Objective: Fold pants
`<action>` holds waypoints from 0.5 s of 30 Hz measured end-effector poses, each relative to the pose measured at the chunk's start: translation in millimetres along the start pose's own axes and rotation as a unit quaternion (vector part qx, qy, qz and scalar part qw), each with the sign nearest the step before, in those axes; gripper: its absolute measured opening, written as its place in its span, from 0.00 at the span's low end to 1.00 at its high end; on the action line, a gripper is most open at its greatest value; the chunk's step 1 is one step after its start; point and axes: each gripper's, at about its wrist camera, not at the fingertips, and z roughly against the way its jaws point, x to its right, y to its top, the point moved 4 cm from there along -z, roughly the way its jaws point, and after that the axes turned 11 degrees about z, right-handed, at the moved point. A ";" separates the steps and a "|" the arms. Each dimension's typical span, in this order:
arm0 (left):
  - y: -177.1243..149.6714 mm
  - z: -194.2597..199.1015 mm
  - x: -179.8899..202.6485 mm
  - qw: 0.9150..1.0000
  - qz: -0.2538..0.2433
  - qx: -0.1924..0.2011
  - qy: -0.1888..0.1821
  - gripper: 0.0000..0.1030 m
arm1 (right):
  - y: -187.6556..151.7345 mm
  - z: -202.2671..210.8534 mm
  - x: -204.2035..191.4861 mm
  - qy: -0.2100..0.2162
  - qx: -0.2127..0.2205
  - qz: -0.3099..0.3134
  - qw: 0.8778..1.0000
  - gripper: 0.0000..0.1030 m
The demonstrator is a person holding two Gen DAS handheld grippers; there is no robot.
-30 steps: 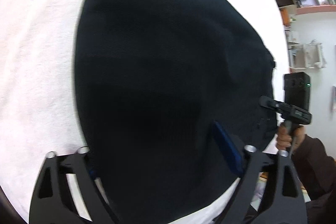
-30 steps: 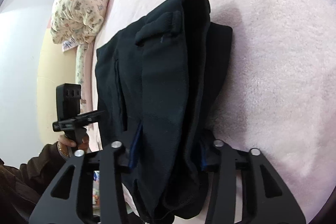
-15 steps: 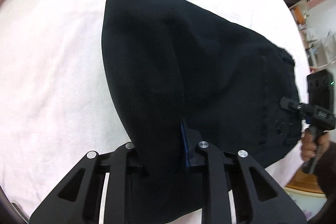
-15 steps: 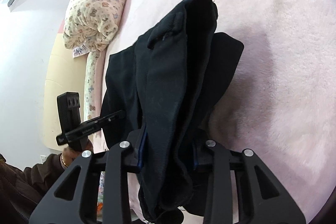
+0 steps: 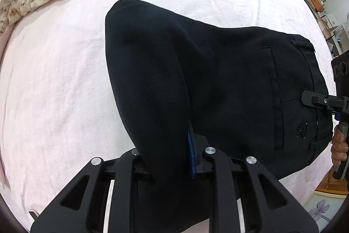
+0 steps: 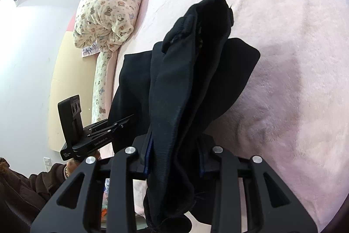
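Observation:
Black pants [image 5: 229,84] lie on a pink bed, waistband toward the right. My left gripper [image 5: 168,154] is shut on a raised fold of the pants and holds it above the bed. My right gripper [image 6: 174,158] is shut on a bunched, hemmed end of the pants [image 6: 187,71], lifted over the layer that lies flat. Each gripper shows in the other's view: the right one [image 5: 322,102] at the waistband edge, the left one [image 6: 109,126] at the far edge of the pants.
The pink bed cover [image 5: 54,84] spreads all round the pants. A rolled floral quilt [image 6: 111,8] lies along the bed's far side by the wall. Shelves and furniture [image 5: 322,3] stand beyond the bed. The person's dark sleeve [image 6: 24,189] is at lower left.
My left gripper closed on the pants fold and drew back and up with it. My right gripper kept its hold and lifted its end higher; more of the bed and quilt shows.

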 end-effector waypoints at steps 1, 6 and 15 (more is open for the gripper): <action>1.8 1.2 1.8 1.000 -0.002 0.003 0.001 0.20 | 1.3 0.6 -0.3 0.000 0.001 0.001 1.000 0.30; 3.0 13.2 21.2 1.000 -0.011 0.019 0.001 0.20 | 14.8 0.0 -8.1 0.001 0.009 0.010 1.000 0.30; 60.7 29.7 20.0 0.998 -0.004 0.069 -0.010 0.20 | 64.7 10.7 -15.4 -0.002 0.052 0.029 0.998 0.29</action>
